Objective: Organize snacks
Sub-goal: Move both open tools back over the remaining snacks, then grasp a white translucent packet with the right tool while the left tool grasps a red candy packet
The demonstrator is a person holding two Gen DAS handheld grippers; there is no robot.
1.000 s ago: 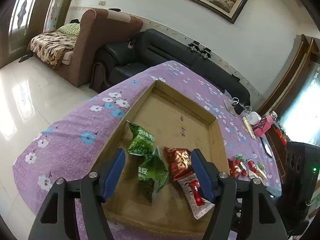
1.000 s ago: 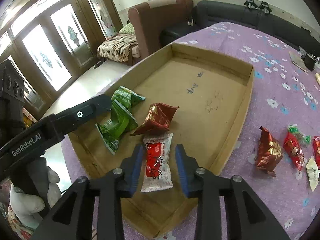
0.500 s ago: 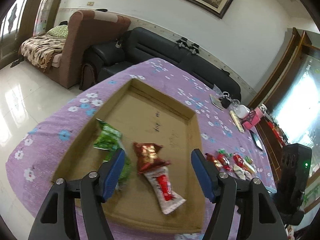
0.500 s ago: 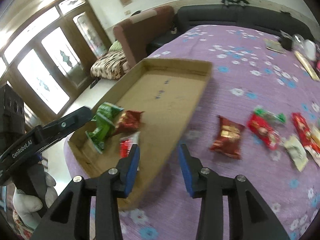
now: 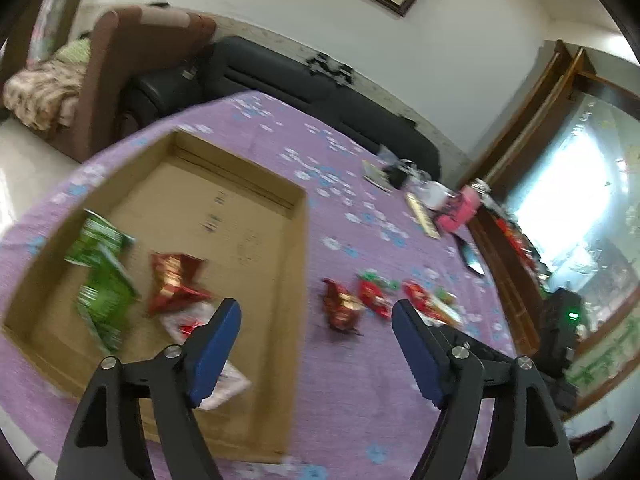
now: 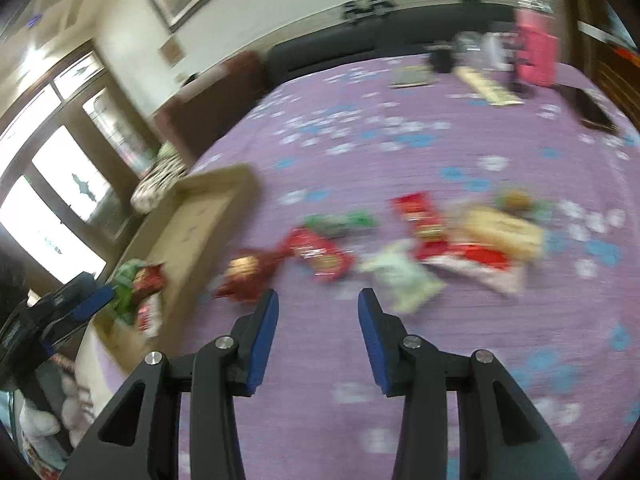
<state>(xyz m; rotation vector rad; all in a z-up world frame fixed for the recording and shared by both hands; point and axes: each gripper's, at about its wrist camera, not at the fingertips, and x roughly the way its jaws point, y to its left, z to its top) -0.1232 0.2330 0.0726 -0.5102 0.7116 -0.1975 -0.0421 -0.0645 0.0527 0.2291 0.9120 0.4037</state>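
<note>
Purple flowered cloth [image 5: 352, 392] covers the table in both views, with a black sofa [image 5: 320, 92] against the wall behind. Only the left wrist view shows the whole cardboard tray [image 5: 298, 280]: 2 green packets [image 5: 102, 276], a red packet [image 5: 174, 280] and a white-and-red packet [image 5: 192, 326] lie at its near end, the last partly hidden by a pad of the left gripper [image 5: 316, 354]. Its jaws have just been opening and stand wide, with nothing between them.

Only the right wrist view shows the loose snacks [image 6: 404, 244] spread out, blurred, on the cloth beside the tray [image 6: 208, 216]. The right gripper [image 6: 318, 326] hovers near them, jaws narrowly apart and empty. A pink bag [image 6: 534, 52] and other clutter sit at the table's far end.
</note>
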